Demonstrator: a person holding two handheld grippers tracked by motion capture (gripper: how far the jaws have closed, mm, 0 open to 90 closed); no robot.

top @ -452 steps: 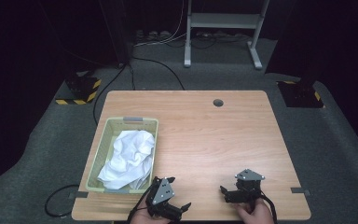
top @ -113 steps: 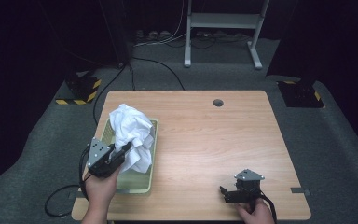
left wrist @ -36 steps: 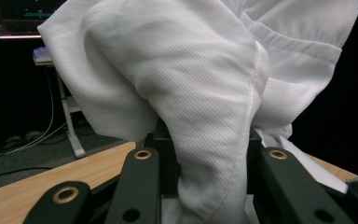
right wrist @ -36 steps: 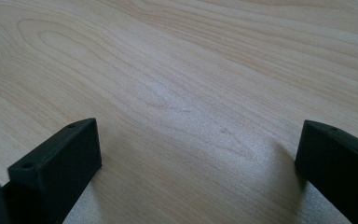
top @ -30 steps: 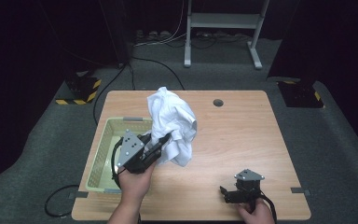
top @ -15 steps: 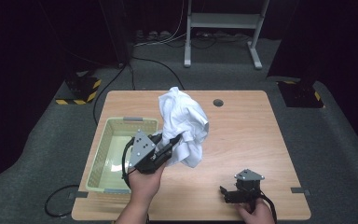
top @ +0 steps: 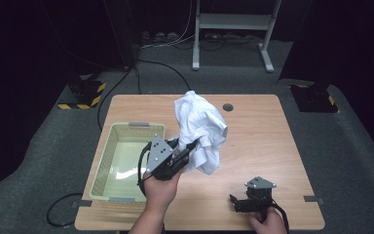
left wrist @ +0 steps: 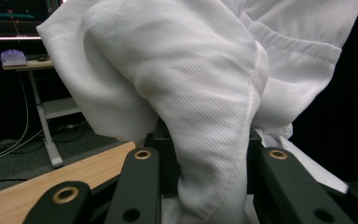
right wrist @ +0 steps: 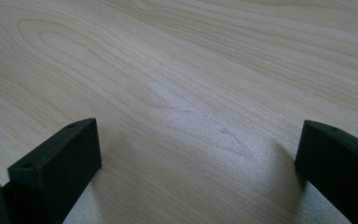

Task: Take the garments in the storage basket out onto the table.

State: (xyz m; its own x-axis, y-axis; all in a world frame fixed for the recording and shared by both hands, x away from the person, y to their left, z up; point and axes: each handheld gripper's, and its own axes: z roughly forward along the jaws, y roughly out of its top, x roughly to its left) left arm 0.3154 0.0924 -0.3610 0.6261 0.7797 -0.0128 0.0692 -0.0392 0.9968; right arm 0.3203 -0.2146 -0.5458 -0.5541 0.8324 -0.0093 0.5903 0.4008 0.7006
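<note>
Carried rightward off the basket (top: 108, 168), the crumpled white cloth (top: 200, 129) hangs clamped in the left gripper (top: 187, 152); right gripper (top: 233, 200) gapes.

Left black two-jaw gripper (top: 185, 151): grey three-cornered plate with dark screw holes on top, black cable looping behind; brass-ringed screws along both flat jaws. Right black gripper (top: 233, 201): matching grey plate, black trailing cable, blocky matt jaws. Forearms bare, unsleeved.
</note>
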